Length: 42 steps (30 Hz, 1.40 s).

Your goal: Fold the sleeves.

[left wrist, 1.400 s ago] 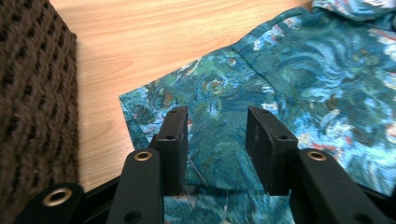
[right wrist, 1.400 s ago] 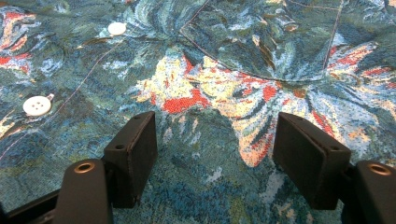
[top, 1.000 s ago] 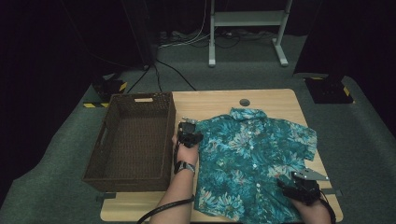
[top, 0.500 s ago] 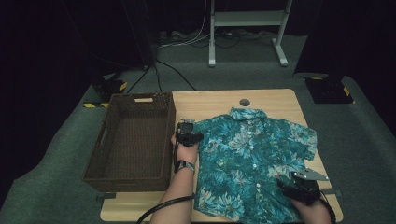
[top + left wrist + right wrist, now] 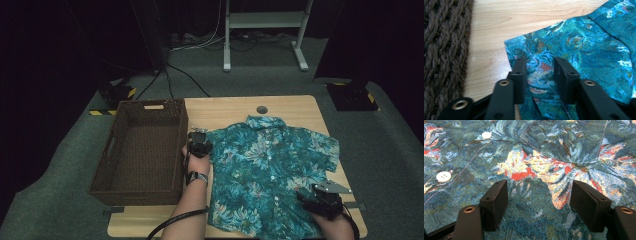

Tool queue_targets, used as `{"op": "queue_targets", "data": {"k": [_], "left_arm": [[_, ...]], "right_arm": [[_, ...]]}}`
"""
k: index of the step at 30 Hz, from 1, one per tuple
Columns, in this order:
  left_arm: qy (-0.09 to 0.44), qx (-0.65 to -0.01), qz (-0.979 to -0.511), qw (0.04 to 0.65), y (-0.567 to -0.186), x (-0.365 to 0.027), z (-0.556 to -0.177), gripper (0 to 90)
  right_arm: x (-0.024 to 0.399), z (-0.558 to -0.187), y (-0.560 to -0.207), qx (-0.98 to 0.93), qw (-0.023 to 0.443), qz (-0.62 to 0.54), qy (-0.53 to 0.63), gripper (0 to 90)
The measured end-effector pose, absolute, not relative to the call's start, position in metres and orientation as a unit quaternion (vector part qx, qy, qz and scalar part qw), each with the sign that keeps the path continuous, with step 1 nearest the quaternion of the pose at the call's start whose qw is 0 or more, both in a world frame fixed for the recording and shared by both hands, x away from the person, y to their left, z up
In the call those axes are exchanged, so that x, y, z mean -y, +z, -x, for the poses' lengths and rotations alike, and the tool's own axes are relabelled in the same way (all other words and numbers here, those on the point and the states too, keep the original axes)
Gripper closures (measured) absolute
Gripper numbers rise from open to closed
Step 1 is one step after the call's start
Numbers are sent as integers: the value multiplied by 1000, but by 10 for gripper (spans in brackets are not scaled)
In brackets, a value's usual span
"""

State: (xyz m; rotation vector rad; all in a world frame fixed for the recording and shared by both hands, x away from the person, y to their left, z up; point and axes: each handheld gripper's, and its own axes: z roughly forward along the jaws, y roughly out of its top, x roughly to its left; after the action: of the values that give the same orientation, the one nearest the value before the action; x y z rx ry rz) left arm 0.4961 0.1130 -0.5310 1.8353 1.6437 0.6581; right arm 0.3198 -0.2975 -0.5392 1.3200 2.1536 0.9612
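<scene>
A teal floral short-sleeved shirt (image 5: 270, 170) lies spread flat, front up, on the wooden table (image 5: 225, 107). My left gripper (image 5: 198, 136) is at the shirt's left sleeve, next to the basket. In the left gripper view its jaws (image 5: 539, 61) straddle the sleeve's corner (image 5: 579, 50). They have just been closing, with a strip of cloth between them and a gap still showing. My right gripper (image 5: 307, 197) rests low on the shirt's right front. In the right gripper view it (image 5: 539, 192) stands wide open over the fabric (image 5: 536, 157), near two white buttons (image 5: 443, 176).
A dark brown woven basket (image 5: 150, 104) sits on the table's left part, its wall (image 5: 444, 37) close beside the left gripper. Bare wood (image 5: 489, 25) lies between basket and sleeve. A round hole (image 5: 261, 109) marks the table's far edge. Stand legs and cables are beyond.
</scene>
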Motion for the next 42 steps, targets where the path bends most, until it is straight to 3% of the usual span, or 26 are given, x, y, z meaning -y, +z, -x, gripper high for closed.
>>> {"op": "queue_targets", "data": {"k": [4,6,8,12,31,42], "left_arm": [[248,-612,-691,294,-531,-113,-495,746],[248,-612,-691,294,-531,-113,-495,746],[251,-603,-697,297,-532,-109,-492,837],[250,-602,-699,294,-530,-107,-492,870],[285,-545,-697,367,-479,-86,-471,876],[281,-510,-722,373,-480,-53,-461,875]], "right_arm": [[297,-320,-539,-778,218,-477,347,304],[297,-320,-539,-778,218,-477,347,304],[298,-320,-539,-778,218,-476,347,304],[297,-320,-539,-778,218,-477,347,305],[297,-320,-539,-778,218,-476,347,307],[297,-320,-539,-778,219,-476,347,307]]}}
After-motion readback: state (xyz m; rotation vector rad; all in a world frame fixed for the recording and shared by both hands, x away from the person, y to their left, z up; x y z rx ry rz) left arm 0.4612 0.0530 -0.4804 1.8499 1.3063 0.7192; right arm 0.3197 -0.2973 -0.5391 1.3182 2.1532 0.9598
